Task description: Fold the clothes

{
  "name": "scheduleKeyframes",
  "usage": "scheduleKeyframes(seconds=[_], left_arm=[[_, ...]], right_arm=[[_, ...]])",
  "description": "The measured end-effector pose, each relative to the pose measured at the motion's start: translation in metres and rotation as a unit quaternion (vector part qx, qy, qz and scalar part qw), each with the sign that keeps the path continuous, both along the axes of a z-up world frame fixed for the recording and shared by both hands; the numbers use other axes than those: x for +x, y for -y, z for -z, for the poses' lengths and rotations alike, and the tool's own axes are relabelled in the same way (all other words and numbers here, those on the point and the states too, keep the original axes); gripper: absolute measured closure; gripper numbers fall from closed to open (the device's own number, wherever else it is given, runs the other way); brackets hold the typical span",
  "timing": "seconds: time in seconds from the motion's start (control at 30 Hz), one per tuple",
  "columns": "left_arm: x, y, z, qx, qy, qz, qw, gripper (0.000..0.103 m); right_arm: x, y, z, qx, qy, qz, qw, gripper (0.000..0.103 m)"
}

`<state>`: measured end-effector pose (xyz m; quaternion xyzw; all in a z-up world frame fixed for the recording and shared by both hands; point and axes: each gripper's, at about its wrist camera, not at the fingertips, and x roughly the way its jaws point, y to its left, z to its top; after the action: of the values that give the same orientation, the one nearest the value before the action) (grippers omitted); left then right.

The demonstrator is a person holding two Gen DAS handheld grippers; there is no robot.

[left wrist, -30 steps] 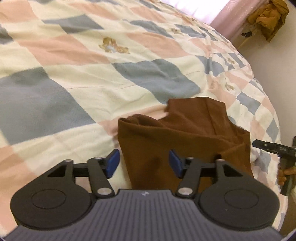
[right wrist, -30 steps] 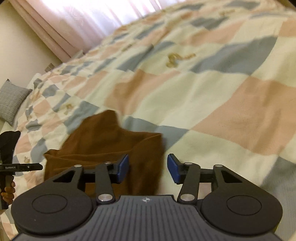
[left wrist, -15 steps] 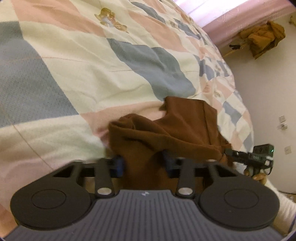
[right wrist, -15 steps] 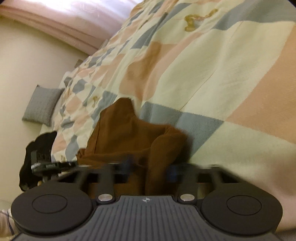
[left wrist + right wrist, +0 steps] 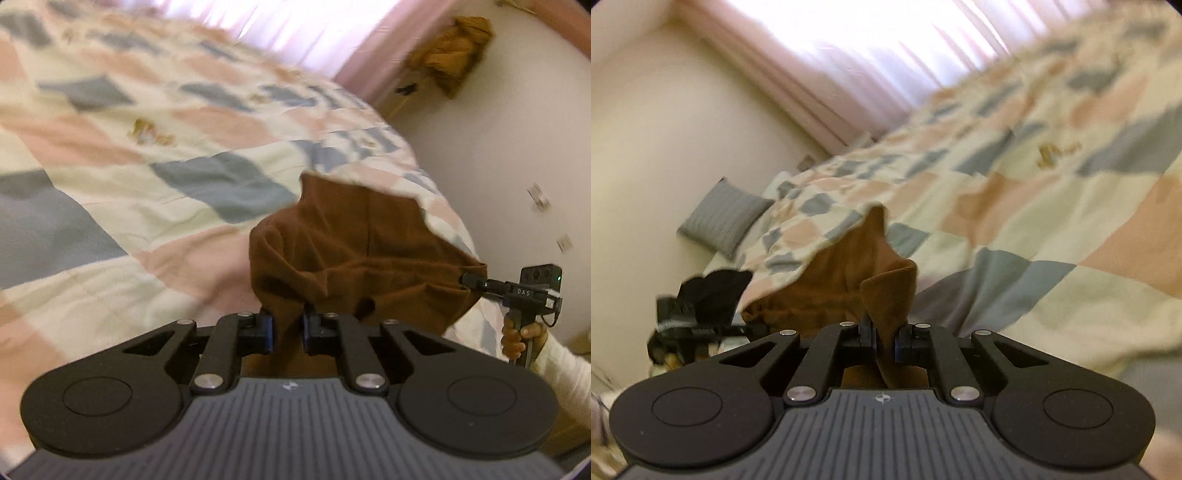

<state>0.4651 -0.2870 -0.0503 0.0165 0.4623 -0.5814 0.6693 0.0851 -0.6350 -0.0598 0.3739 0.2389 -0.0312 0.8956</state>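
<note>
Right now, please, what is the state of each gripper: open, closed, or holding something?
Left gripper: closed, holding one corner of the brown fabric garment.
Right gripper: closed, holding another corner of the same garment.

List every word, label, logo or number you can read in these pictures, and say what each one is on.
"DAS": on the body of the right gripper, seen from the left wrist.
Small logo marks on the housing of each wrist camera: symbols only, no letters.
White strip on the left gripper, seen from the right wrist: too blurred to read.
</note>
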Motion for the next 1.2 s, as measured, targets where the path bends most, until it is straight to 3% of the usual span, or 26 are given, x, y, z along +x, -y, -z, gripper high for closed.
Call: scheduleKeyframes(seconds=[0.1, 0.17, 0.23, 0.3, 0.37, 0.4, 0.43, 0.5, 0.57, 0.63, 0.73, 0.8, 0.9, 0.93, 0.97, 1.03, 1.13, 1.2], left_arm=[[-0.050, -0.054, -0.024, -0.009, 0.035, 0.021, 0.9991, 0.093], [-0.083, -0.092, -0.023, -0.002, 0.042, 0.036, 0.9985, 0.092], [-0.119, -0.126, -0.009, 0.023, 0.052, 0.065, 0.9963, 0.089], [-0.159, -0.156, 0.019, 0.074, 0.080, 0.107, 0.9883, 0.081], [-0.179, -0.168, 0.025, 0.090, 0.104, 0.125, 0.9826, 0.076], [-0.185, -0.171, 0.024, 0.090, 0.115, 0.128, 0.9809, 0.076], [-0.191, -0.173, 0.023, 0.090, 0.126, 0.132, 0.9791, 0.076], [-0.203, -0.177, 0.020, 0.090, 0.147, 0.139, 0.9751, 0.076], [-0.215, -0.181, 0.018, 0.090, 0.169, 0.146, 0.9706, 0.075], [-0.227, -0.186, 0.015, 0.090, 0.191, 0.153, 0.9655, 0.073], [-0.245, -0.192, 0.011, 0.090, 0.223, 0.163, 0.9570, 0.064], [-0.256, -0.193, 0.012, 0.092, 0.242, 0.172, 0.9507, 0.064], [-0.261, -0.177, 0.034, 0.112, 0.250, 0.198, 0.9411, 0.071], [-0.262, -0.176, 0.038, 0.118, 0.254, 0.206, 0.9376, 0.079], [-0.263, -0.174, 0.043, 0.124, 0.257, 0.215, 0.9339, 0.089], [-0.265, -0.173, 0.050, 0.133, 0.263, 0.230, 0.9275, 0.100], [-0.261, -0.178, 0.040, 0.127, 0.251, 0.239, 0.9292, 0.101], [-0.254, -0.182, 0.033, 0.124, 0.237, 0.241, 0.9329, 0.101]], right_arm=[[-0.057, -0.051, -0.027, -0.052, 0.005, -0.004, 0.999, 0.094], [-0.095, -0.088, -0.035, -0.083, -0.017, -0.007, 0.996, 0.094], [-0.129, -0.126, -0.031, -0.101, -0.060, -0.015, 0.993, 0.094], [-0.158, -0.173, -0.016, -0.131, -0.124, -0.029, 0.983, 0.091], [-0.173, -0.219, 0.007, -0.191, -0.206, -0.042, 0.959, 0.075], [-0.178, -0.242, 0.020, -0.235, -0.252, -0.047, 0.938, 0.066], [-0.182, -0.264, 0.031, -0.279, -0.288, -0.056, 0.915, 0.067], [-0.193, -0.295, 0.037, -0.332, -0.304, -0.055, 0.891, 0.068], [-0.198, -0.308, 0.026, -0.338, -0.290, -0.039, 0.894, 0.063], [-0.199, -0.311, 0.012, -0.342, -0.269, -0.029, 0.900, 0.050], [-0.192, -0.304, -0.005, -0.344, -0.229, -0.022, 0.910, 0.047], [-0.186, -0.296, -0.009, -0.348, -0.215, -0.030, 0.912, 0.044], [-0.173, -0.287, 0.000, -0.367, -0.215, -0.075, 0.902, 0.044], [-0.170, -0.285, 0.004, -0.366, -0.215, -0.091, 0.901, 0.045], [-0.167, -0.281, 0.010, -0.353, -0.219, -0.115, 0.902, 0.047], [-0.165, -0.270, 0.019, -0.303, -0.227, -0.151, 0.913, 0.097], [-0.188, -0.244, 0.011, -0.198, -0.192, -0.108, 0.955, 0.097], [-0.202, -0.228, 0.008, -0.141, -0.175, -0.080, 0.971, 0.098]])
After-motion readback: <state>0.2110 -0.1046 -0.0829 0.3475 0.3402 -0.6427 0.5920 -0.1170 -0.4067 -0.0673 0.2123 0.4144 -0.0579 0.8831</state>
